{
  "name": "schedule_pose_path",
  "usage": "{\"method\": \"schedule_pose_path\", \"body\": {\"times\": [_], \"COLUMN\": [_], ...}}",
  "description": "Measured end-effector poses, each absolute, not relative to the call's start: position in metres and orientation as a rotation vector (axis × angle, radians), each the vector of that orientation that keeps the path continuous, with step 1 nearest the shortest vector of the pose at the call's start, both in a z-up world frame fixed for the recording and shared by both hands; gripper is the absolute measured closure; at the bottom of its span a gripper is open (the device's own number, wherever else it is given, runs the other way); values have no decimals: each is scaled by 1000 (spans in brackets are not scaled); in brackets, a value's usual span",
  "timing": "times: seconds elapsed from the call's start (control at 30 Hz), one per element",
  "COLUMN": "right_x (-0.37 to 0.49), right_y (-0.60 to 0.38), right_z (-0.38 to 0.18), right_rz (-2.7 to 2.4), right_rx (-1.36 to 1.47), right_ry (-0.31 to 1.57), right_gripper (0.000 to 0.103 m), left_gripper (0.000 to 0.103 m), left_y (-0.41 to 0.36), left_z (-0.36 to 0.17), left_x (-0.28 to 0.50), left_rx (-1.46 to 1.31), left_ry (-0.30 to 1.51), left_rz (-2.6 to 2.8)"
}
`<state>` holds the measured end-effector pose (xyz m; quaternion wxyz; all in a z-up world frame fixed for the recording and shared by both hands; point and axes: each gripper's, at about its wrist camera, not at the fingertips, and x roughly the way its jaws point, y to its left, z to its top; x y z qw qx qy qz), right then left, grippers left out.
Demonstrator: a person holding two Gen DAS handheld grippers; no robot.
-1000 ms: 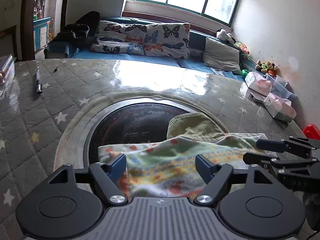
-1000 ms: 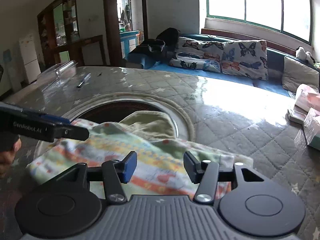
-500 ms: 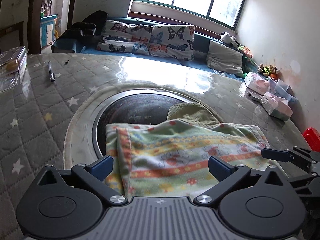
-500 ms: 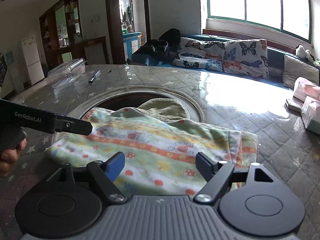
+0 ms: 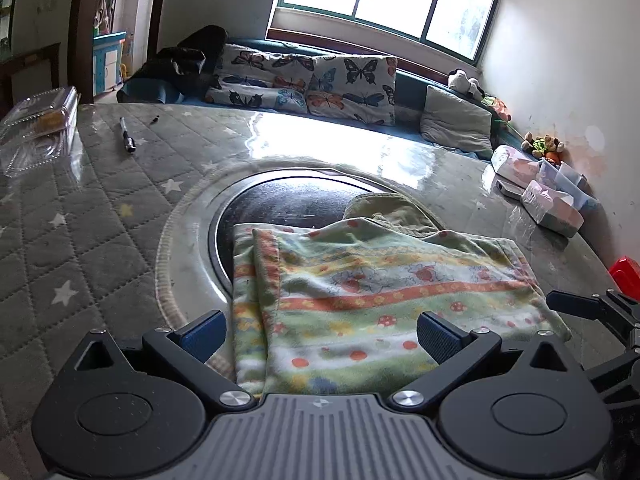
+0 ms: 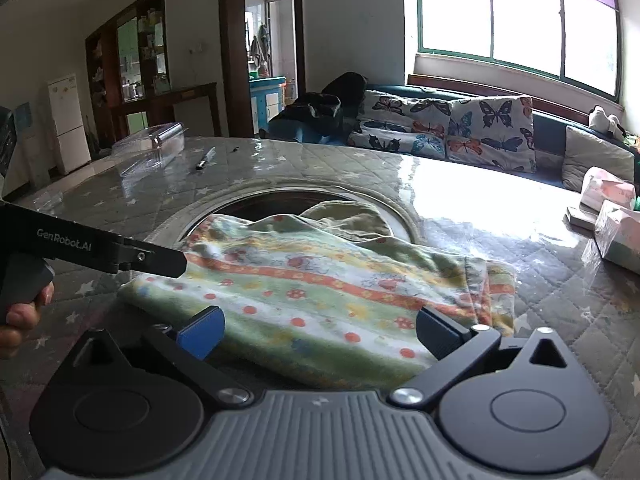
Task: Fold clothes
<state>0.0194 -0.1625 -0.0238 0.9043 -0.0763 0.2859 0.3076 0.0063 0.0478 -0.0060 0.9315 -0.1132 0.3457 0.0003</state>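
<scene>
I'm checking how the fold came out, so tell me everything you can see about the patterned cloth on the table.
The patterned cloth is soft, fleecy-looking fabric, pale green and white with orange and yellow bands, red dots and small mushroom prints. It lies folded in layers, roughly flat, with doubled edges showing at one side. It rests on the quilted table cover, partly over the dark round inset, and overlaps an olive-green garment behind it. Nothing grips it.

Two garments lay on the table: one patterned cloth [image 5: 372, 304] and one olive piece [image 5: 394, 210] behind it. Two butterfly cushions [image 5: 304, 80] lined the sofa, plus one grey cushion [image 5: 456, 126]. One pen [image 5: 127, 141], one clear box [image 5: 38, 130].
</scene>
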Motion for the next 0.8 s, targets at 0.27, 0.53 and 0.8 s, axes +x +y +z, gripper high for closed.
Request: {"method": "schedule_pose_path", "body": {"times": [0.27, 0.53, 0.8], "right_x": [6, 1, -3], "right_y": [-163, -159, -135], "right_z": [-19, -17, -22], "right_rz": [648, 683, 743], "right_rx": [-131, -99, -194], "right_ry": [557, 569, 588], "right_gripper": [0, 0, 0], "left_gripper": [0, 0, 0], "left_y": [44, 41, 55], "left_z": [-3, -3, -5], "left_x": [-7, -18, -21], "left_rx": [-210, -175, -190], "left_ry": [695, 685, 692], "left_rz": [1, 10, 52]}}
